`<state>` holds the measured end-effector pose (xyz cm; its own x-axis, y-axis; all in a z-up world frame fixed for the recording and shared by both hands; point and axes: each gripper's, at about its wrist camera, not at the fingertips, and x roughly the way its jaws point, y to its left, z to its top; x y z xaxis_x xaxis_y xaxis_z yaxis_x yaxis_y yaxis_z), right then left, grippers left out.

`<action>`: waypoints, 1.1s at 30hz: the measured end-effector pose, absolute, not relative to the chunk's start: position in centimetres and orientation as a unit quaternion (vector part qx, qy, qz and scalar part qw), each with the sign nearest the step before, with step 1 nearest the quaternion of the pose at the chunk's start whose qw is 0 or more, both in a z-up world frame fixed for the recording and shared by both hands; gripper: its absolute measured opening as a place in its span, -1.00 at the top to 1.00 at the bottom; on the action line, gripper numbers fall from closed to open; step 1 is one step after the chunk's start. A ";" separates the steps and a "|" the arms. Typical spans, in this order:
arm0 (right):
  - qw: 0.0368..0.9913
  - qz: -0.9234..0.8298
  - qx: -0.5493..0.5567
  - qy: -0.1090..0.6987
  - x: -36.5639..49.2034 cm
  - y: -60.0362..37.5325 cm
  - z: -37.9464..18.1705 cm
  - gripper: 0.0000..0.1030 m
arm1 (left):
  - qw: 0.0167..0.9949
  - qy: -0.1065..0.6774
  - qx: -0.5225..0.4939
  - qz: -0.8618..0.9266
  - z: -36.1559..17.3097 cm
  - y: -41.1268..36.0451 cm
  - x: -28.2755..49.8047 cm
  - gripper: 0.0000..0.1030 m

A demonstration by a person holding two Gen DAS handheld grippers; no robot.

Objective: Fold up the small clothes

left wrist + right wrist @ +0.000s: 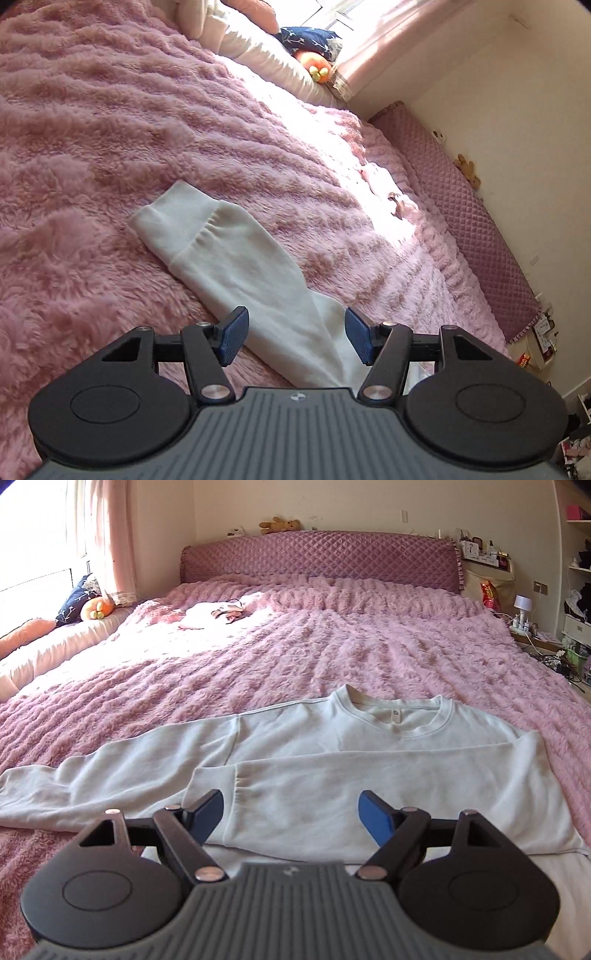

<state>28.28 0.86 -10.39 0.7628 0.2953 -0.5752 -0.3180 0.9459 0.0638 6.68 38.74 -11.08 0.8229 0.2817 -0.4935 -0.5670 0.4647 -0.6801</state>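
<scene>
A white long-sleeved sweatshirt (332,746) lies flat on the pink fluffy bedspread (295,646), neck away from me. Its right sleeve (295,790) is folded across the body, cuff toward the left. Its left sleeve (92,782) stretches out to the left. My right gripper (291,819) is open, just above the folded sleeve. In the left wrist view the outstretched sleeve (229,258) lies on the bedspread (110,129), cuff pointing away. My left gripper (295,332) is open, its jaws either side of the sleeve, holding nothing.
A quilted purple headboard (317,557) with a teddy bear (280,525) stands at the far end. A small pile of pink clothes (214,614) lies near the pillows. Cushions and an orange plush (96,607) sit by the window at left. A cluttered nightstand (532,627) is at right.
</scene>
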 end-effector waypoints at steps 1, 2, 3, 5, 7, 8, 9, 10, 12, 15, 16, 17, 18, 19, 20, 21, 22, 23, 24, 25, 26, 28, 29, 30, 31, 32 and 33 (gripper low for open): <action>0.937 0.172 -0.025 0.304 28.0 2.1 -10.4 -0.48 | 0.831 0.149 -0.463 0.271 -11.7 40.1 5.8 -0.34; 0.935 0.177 -0.029 0.304 27.8 3.0 -10.4 -0.48 | 0.824 0.144 -0.469 0.282 -12.2 40.9 5.4 -0.34; 0.933 0.184 -0.037 0.306 27.4 4.3 -10.4 -0.48 | 0.815 0.141 -0.480 0.293 -12.9 42.2 5.1 -0.34; 0.931 0.193 -0.047 0.308 27.0 5.8 -10.5 -0.48 | 0.801 0.135 -0.498 0.304 -14.1 43.8 5.0 -0.33; 0.928 0.198 -0.057 0.310 26.6 6.9 -10.6 -0.49 | 0.791 0.132 -0.510 0.310 -15.2 45.0 5.3 -0.32; 0.927 0.199 -0.062 0.312 26.5 7.3 -10.7 -0.53 | 0.787 0.128 -0.518 0.311 -15.7 45.3 5.3 -0.31; 0.926 0.199 -0.066 0.313 26.4 7.6 -10.8 -0.57 | 0.786 0.123 -0.523 0.306 -16.0 45.7 5.5 -0.31; 0.925 0.200 -0.070 0.314 26.3 7.7 -11.0 -0.56 | 0.787 0.117 -0.527 0.299 -16.4 46.1 5.7 -0.30; 0.924 0.198 -0.080 0.318 26.4 8.1 -11.3 -0.56 | 0.791 0.101 -0.530 0.287 -16.9 46.8 6.1 -0.30; 0.922 0.195 -0.086 0.323 26.5 8.0 -11.7 -0.56 | 0.791 0.086 -0.542 0.271 -17.3 47.4 6.6 0.09; 0.922 0.195 -0.087 0.324 26.6 8.0 -11.8 -0.57 | 0.792 0.084 -0.546 0.258 -17.4 47.5 6.8 0.67; 0.921 0.194 -0.087 0.326 26.6 8.0 -11.9 -0.57 | 0.793 0.084 -0.547 0.254 -17.3 47.5 6.8 0.92; 0.921 0.194 -0.087 0.327 26.6 8.0 -12.0 -0.57 | 0.795 0.080 -0.545 0.255 -17.2 47.4 6.7 0.90; 0.921 0.194 -0.086 0.328 26.7 8.0 -12.1 -0.57 | 0.798 0.073 -0.541 0.256 -16.8 47.2 6.5 0.90; 0.920 0.194 -0.086 0.329 26.7 7.9 -12.1 -0.57 | 0.800 0.068 -0.538 0.257 -16.5 47.0 6.4 0.90; 0.920 0.195 -0.086 0.329 26.7 7.8 -12.2 -0.57 | 0.803 0.064 -0.534 0.256 -16.2 46.9 6.4 0.90; 0.920 0.195 -0.085 0.330 26.7 7.7 -12.2 -0.57 | 0.806 0.061 -0.532 0.252 -15.7 46.8 6.4 0.90; 0.920 0.196 -0.085 0.330 26.7 7.5 -12.1 -0.57 | 0.809 0.057 -0.530 0.247 -15.2 46.6 6.5 0.90; 0.920 0.195 -0.085 0.329 26.7 7.5 -12.1 -0.57 | 0.812 0.052 -0.529 0.241 -14.5 46.4 6.7 0.90; 0.921 0.193 -0.083 0.328 26.7 7.1 -12.0 -0.57 | 0.816 0.047 -0.527 0.234 -13.8 46.2 6.8 0.90; 0.921 0.192 -0.081 0.328 26.6 6.8 -11.9 -0.57 | 0.820 0.040 -0.525 0.225 -12.9 45.8 7.0 0.90; 0.924 0.186 -0.073 0.326 26.6 5.6 -11.5 -0.57 | 0.829 0.028 -0.523 0.195 -11.3 45.0 7.8 0.90; 0.925 0.183 -0.069 0.325 26.6 5.1 -11.3 -0.57 | 0.833 0.021 -0.523 0.178 -10.4 44.5 8.3 0.90; 0.927 0.177 -0.062 0.324 26.6 4.1 -11.0 -0.57 | 0.838 0.019 -0.519 0.168 -9.6 43.9 8.7 0.90; 0.928 0.174 -0.058 0.323 26.5 3.5 -10.9 -0.57 | 0.845 0.017 -0.512 0.155 -8.5 43.1 9.5 0.90; 0.930 0.168 -0.052 0.323 26.5 2.5 -10.7 -0.57 | 0.850 0.013 -0.507 0.143 -7.6 42.1 10.0 0.90; 0.931 0.163 -0.048 0.322 26.4 1.6 -10.6 -0.57 | 0.854 0.009 -0.504 0.127 -6.7 41.1 10.7 0.90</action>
<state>26.41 1.64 -10.59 0.7395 0.2732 -0.6152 -0.3352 0.9420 0.0153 10.74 41.11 -6.68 0.9678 0.2075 -0.1425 -0.2250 0.4590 -0.8595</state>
